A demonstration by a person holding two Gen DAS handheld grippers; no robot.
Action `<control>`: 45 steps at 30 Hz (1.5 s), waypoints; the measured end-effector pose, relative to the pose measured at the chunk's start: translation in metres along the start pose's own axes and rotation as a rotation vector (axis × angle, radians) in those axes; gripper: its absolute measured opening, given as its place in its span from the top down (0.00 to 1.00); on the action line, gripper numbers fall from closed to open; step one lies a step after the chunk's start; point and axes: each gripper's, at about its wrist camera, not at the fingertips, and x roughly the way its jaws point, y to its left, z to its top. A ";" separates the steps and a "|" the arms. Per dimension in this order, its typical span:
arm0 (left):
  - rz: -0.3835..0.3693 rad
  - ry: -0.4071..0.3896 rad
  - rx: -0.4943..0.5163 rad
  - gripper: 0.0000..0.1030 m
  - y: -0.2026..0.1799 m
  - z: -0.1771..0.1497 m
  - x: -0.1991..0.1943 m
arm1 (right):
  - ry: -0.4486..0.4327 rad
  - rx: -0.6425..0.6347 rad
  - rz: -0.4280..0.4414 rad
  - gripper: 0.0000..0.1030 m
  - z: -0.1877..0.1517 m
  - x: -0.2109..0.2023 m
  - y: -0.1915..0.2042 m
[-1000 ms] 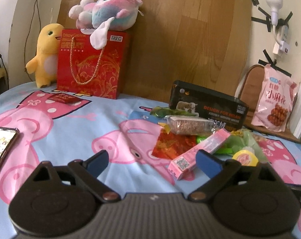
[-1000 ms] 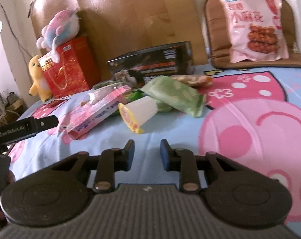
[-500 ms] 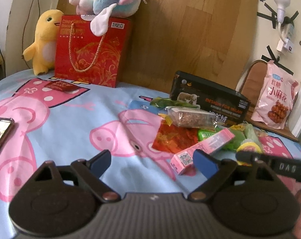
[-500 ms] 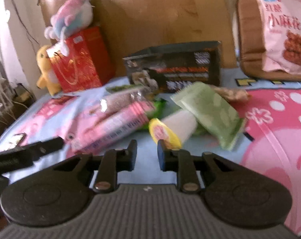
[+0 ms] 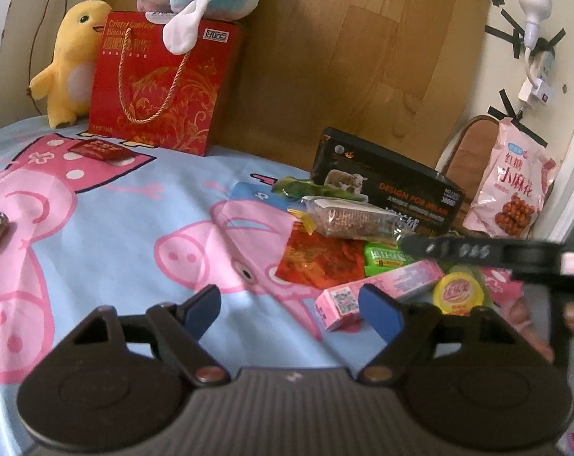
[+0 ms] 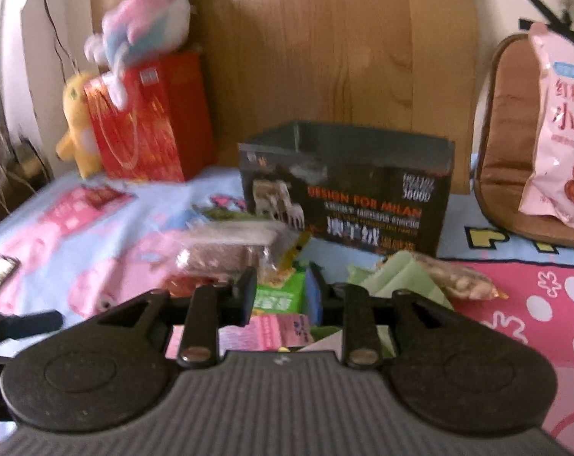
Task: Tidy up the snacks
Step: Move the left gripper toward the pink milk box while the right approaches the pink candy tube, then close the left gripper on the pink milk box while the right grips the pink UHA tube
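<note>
Crinkly plastic and thin card make up the snack heap, which lies on the cartoon-pig bedsheet [image 5: 108, 228] just in front of an open black box [image 6: 348, 190] printed "DESIGN FOR MILAN". The heap holds one long pink carton [image 5: 378, 288] with a square code on its end, one round yellow-lidded cup [image 5: 460, 292], one clear bag of brown grain bar [image 5: 348, 220], one flat red packet [image 5: 321, 262], one bright green packet [image 5: 386, 258] and one pale green pouch [image 6: 397, 281]; their small print is too blurred to read. The left gripper [image 5: 290, 304] hovers beside the pink carton's end, its blue-padded jaws wide but closing, with only bedsheet between them. The right gripper [image 6: 281, 292] is low over the heap, its jaws narrow and opening, the bright green packet seen in the gap; contact cannot be told. Farther back stand one red gift bag [image 5: 161, 87] with a gold cord handle, marked "Crispy", two plush toys and one pink snack bag [image 5: 511, 190] with Chinese characters.
</note>
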 end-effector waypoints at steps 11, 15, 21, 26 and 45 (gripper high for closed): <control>-0.011 -0.001 -0.041 0.21 0.005 0.001 0.000 | 0.014 -0.022 0.093 0.65 -0.026 -0.024 0.011; -0.006 -0.002 -0.040 0.21 0.004 0.001 0.001 | 0.018 -0.045 0.183 0.65 -0.037 -0.043 0.017; 0.000 -0.010 -0.019 0.20 0.001 0.000 -0.001 | -0.032 -0.059 0.203 0.65 -0.050 -0.068 0.021; 0.004 -0.015 0.005 0.20 -0.002 -0.001 -0.002 | -0.048 0.003 0.169 0.65 -0.058 -0.070 0.008; -0.014 0.013 -0.028 0.20 0.004 0.001 0.002 | -0.063 -0.016 0.143 0.54 -0.073 -0.074 0.004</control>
